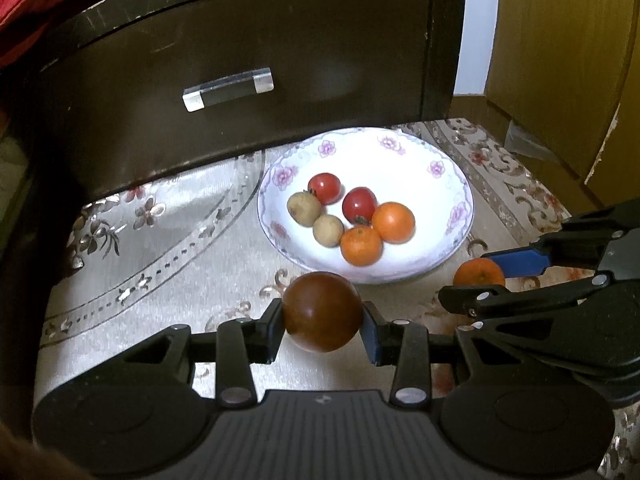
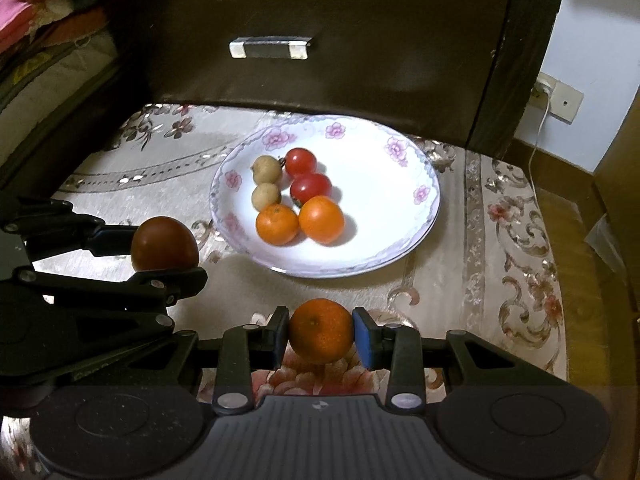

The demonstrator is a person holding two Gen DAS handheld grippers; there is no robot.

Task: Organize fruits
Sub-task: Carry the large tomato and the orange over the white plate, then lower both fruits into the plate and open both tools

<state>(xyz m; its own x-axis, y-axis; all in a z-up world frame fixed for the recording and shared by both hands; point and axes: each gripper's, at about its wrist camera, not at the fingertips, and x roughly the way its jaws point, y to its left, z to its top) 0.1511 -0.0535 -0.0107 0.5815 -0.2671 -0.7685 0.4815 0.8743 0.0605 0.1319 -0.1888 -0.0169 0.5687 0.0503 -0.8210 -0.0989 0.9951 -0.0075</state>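
My left gripper (image 1: 323, 322) is shut on a dark red-brown tomato (image 1: 322, 311), held just in front of the near rim of a white flowered plate (image 1: 400, 152). My right gripper (image 2: 321, 334) is shut on a small orange mandarin (image 2: 321, 330), held in front of the same plate (image 2: 384, 136). The plate holds two red cherry tomatoes (image 1: 325, 187), two tan longans (image 1: 304, 209) and two mandarins (image 1: 394, 222). The right gripper with its mandarin (image 1: 478, 272) shows at the right of the left wrist view. The left gripper with its tomato (image 2: 165, 244) shows at the left of the right wrist view.
The plate rests on a floral cloth (image 1: 160, 248) over a small table. A dark drawer front with a clear handle (image 1: 228, 89) stands right behind the plate. Red fabric (image 1: 36, 4) lies at the upper left. Wooden panels (image 1: 560, 60) stand at the right. A wall socket (image 2: 558, 96) is behind.
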